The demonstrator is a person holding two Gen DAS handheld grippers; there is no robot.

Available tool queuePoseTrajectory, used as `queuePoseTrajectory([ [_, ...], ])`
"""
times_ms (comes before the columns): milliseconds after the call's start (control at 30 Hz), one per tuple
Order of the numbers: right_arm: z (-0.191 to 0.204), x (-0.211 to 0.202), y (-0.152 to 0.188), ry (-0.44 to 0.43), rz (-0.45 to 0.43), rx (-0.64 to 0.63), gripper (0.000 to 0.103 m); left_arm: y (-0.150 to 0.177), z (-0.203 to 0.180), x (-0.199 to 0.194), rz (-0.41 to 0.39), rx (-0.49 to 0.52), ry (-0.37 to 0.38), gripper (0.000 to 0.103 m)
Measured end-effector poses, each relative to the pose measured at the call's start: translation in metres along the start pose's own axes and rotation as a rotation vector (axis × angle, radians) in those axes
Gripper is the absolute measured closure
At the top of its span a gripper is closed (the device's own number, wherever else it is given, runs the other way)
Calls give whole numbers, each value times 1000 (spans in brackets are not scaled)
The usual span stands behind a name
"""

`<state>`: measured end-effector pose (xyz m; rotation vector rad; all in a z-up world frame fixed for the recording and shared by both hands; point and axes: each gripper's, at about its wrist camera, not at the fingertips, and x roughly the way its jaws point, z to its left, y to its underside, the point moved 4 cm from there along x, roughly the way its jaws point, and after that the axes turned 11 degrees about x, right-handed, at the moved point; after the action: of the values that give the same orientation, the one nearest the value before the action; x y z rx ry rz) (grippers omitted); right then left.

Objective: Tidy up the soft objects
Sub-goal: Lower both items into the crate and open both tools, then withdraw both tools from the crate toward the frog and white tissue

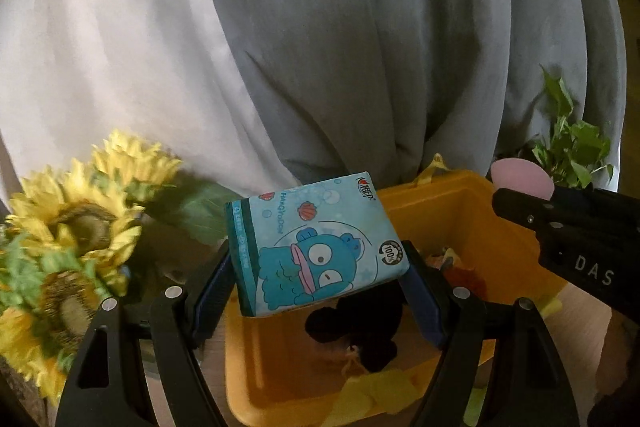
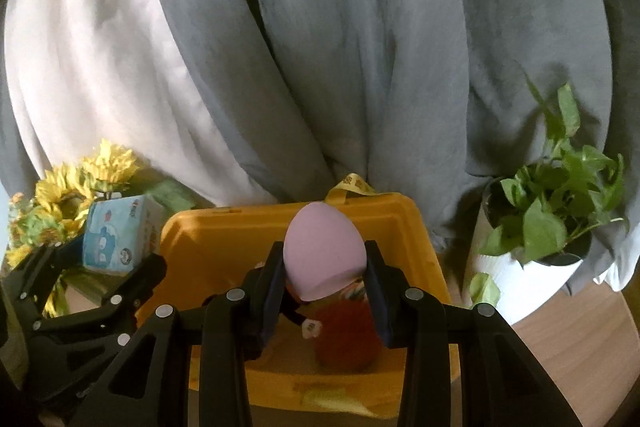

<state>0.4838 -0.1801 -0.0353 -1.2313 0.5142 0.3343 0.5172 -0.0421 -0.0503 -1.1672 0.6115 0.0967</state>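
Note:
My left gripper is shut on a blue tissue pack with a cartoon fish, held above the left edge of the yellow bin. My right gripper is shut on a pink egg-shaped sponge, held over the middle of the same bin. The tissue pack and left gripper also show at the left of the right wrist view. The right gripper's body shows at the right of the left wrist view with the sponge behind it. Inside the bin lie a black soft thing, an orange-red soft thing and yellow pieces.
Artificial sunflowers stand to the left of the bin. A potted green plant in a white pot stands to the right. Grey and white curtains hang close behind. Wooden surface shows at the right.

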Motion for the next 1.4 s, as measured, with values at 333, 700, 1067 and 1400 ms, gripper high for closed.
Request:
queuePoseTrajectory([
  [333,-3,40,3,25,95,-15,64,4,-7,35,97,38,56,25],
  [700,-14,49,6,31,140,43,42,5,-12,44,124,47,76,19],
  [1067,-15,16,2,51,64,13,42,3,-13,16,81,38,62,9],
  [1400,-12,-33,-1,12,-3,36,36,-1,-14,-42,1,1,59,7],
])
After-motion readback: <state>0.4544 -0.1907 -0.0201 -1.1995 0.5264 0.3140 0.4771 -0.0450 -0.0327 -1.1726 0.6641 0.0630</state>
